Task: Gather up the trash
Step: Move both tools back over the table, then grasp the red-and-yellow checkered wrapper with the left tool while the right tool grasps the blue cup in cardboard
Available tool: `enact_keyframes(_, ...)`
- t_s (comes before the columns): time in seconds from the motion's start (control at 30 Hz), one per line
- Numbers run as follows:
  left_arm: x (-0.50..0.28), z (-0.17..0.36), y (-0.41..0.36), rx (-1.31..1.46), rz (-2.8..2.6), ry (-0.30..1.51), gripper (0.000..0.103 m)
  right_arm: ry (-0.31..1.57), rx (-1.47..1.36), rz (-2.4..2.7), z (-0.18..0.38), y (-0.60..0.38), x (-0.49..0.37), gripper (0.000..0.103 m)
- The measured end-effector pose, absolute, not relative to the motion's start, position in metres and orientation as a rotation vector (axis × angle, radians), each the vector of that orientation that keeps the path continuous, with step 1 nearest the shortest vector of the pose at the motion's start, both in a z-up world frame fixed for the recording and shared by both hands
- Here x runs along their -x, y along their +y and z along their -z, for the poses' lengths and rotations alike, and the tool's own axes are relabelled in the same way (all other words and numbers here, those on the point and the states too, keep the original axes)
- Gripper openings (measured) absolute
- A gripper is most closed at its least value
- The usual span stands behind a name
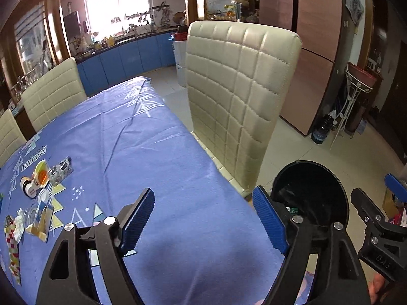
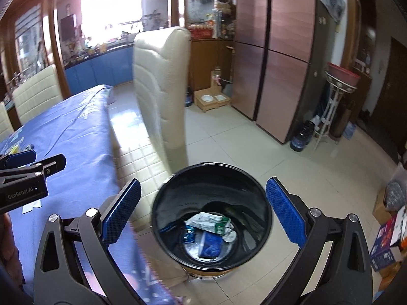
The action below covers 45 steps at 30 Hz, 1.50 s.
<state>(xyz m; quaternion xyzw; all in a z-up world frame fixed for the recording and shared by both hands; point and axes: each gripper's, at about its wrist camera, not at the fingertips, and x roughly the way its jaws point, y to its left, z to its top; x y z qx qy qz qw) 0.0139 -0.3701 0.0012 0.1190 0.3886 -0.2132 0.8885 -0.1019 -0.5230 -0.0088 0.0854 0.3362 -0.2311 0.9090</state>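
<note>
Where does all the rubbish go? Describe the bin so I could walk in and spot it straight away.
Start at the table with the blue cloth and the cream quilted chair along its side. On the tiled floor just past that chair stands the trash bin: round, black inside, with wrappers and a blue packet at the bottom. Nothing else on the floor there is round and open-topped.

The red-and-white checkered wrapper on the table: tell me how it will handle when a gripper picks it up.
The checkered wrapper looks thin and crumpled, so probably floppy and very light. It lies nearly flat on the blue tablecloth, so the pads may pinch cloth along with it. Its long strip would likely dangle.
</note>
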Motion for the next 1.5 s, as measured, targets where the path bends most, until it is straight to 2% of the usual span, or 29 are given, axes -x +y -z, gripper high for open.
enact_keyframes(0.5, -0.035, -0.012, -0.198, -0.152, 0.191, 0.782, 0.077, 0.712, -0.036, 0.21, -0.01, -0.375, 0.041, 0.098)
enact_keyframes(0.93, -0.051, 0.011, -0.044, -0.172, 0.122, 0.817, 0.077, 0.817, -0.002, -0.003, 0.013, -0.24, -0.016, 0.098)
enact_keyframes(1.1, -0.063, 0.022, 0.009, -0.201, 0.094, 0.847, 0.077, 0.855, -0.068, -0.089, 0.021, -0.206, -0.033, 0.098)
enact_keyframes(1.5, -0.072, 0.053, 0.081, -0.157, 0.083, 0.906, 0.077, 0.917, -0.053, -0.154, 0.042, -0.132, -0.067, 0.098)
